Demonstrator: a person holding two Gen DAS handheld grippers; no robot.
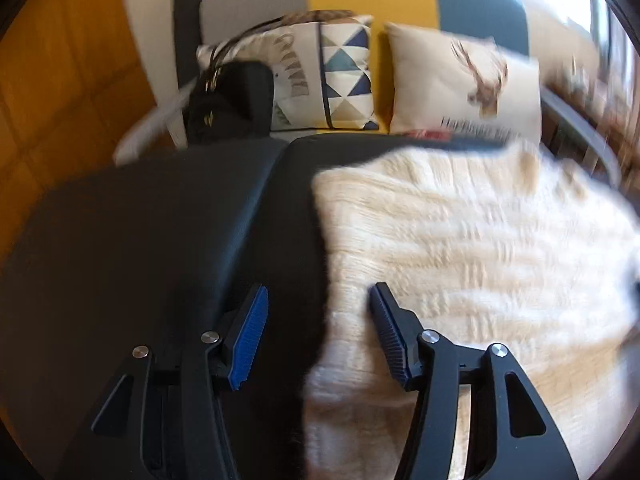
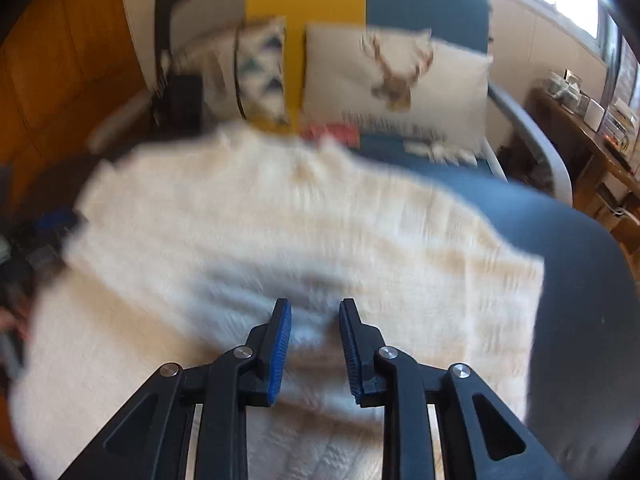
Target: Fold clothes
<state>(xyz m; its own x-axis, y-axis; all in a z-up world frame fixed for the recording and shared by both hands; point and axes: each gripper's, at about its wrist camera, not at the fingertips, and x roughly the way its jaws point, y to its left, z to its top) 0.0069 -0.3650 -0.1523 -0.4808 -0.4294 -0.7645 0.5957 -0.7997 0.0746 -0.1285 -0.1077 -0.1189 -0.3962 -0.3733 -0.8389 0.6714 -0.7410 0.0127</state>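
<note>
Right, I have the cream knit sweater (image 1: 460, 248) spread flat across the dark seat cushions (image 1: 160, 232) of the sofa, its far edge lying near the deer pillow (image 1: 468, 80) and the triangle-patterned pillow (image 1: 344, 76); both views are smeared with motion, so the finer creases are beyond me. My left gripper (image 1: 318, 312) has its jaws spread wide and holds nothing; it straddles the sweater's left edge, one blue pad over bare cushion and the other over the knit. My right gripper (image 2: 315, 334) hovers over the middle of the sweater (image 2: 280, 240) with its jaws parted more narrowly, a ridge of knit showing between the pads; whether the pads touch the fabric I cannot tell. As I judge it, the step in hand is taking hold for a fold; to do it well I would bring the left jaws down squarely on that edge so both pads bite one layer of knit and not the cushion, close firmly because loose knit slips, and lift both sides evenly so the panel turns over without bunching.
</note>
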